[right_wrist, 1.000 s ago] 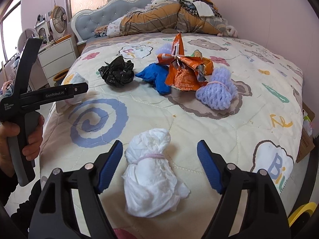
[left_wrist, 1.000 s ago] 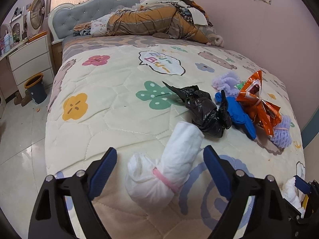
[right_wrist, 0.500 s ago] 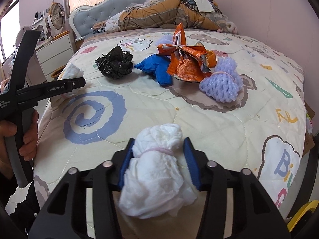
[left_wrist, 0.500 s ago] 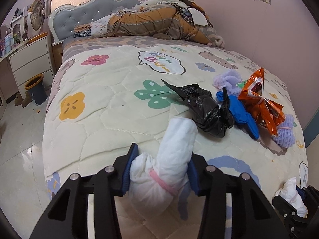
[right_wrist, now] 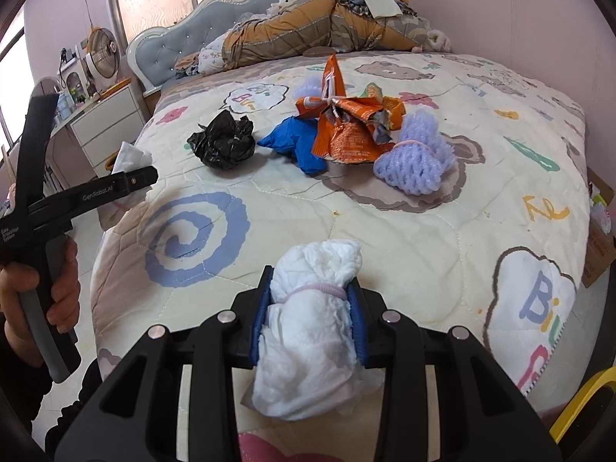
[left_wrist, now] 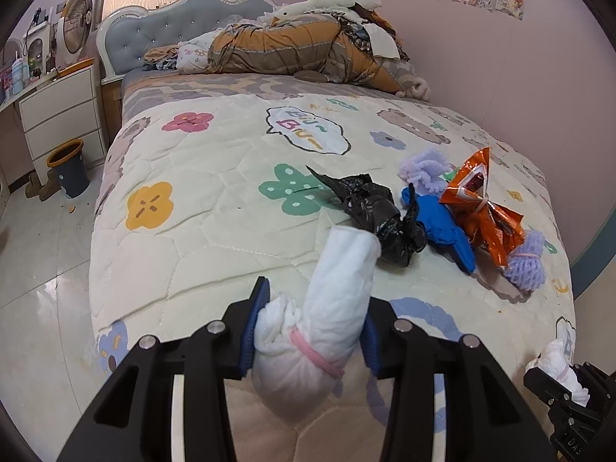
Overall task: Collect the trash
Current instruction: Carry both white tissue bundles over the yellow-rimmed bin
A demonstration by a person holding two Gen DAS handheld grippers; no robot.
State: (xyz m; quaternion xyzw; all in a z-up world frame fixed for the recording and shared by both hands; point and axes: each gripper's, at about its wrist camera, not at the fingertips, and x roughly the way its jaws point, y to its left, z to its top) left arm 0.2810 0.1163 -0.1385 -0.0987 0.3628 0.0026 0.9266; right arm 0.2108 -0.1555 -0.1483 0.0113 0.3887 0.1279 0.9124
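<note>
My left gripper (left_wrist: 310,331) is shut on a white tissue bundle (left_wrist: 327,308) tied with a pink band, held above the foot of the bed. My right gripper (right_wrist: 310,315) is shut on a second white tissue bundle (right_wrist: 308,338) with a pink band, also lifted off the quilt. On the quilt lie a black plastic bag (left_wrist: 381,219) (right_wrist: 223,140), a blue wrapper (left_wrist: 442,227) (right_wrist: 300,142), an orange snack bag (left_wrist: 481,208) (right_wrist: 346,123) and purple foam nets (left_wrist: 525,261) (right_wrist: 415,161).
The bed (left_wrist: 215,208) has piled bedding (left_wrist: 292,50) at its head. A small bin (left_wrist: 71,167) and a white nightstand (left_wrist: 61,115) stand on the floor at the left. The left gripper and hand (right_wrist: 57,231) show in the right wrist view.
Both grippers closed from open onto their tissue bundles and have lifted them slightly off the quilt.
</note>
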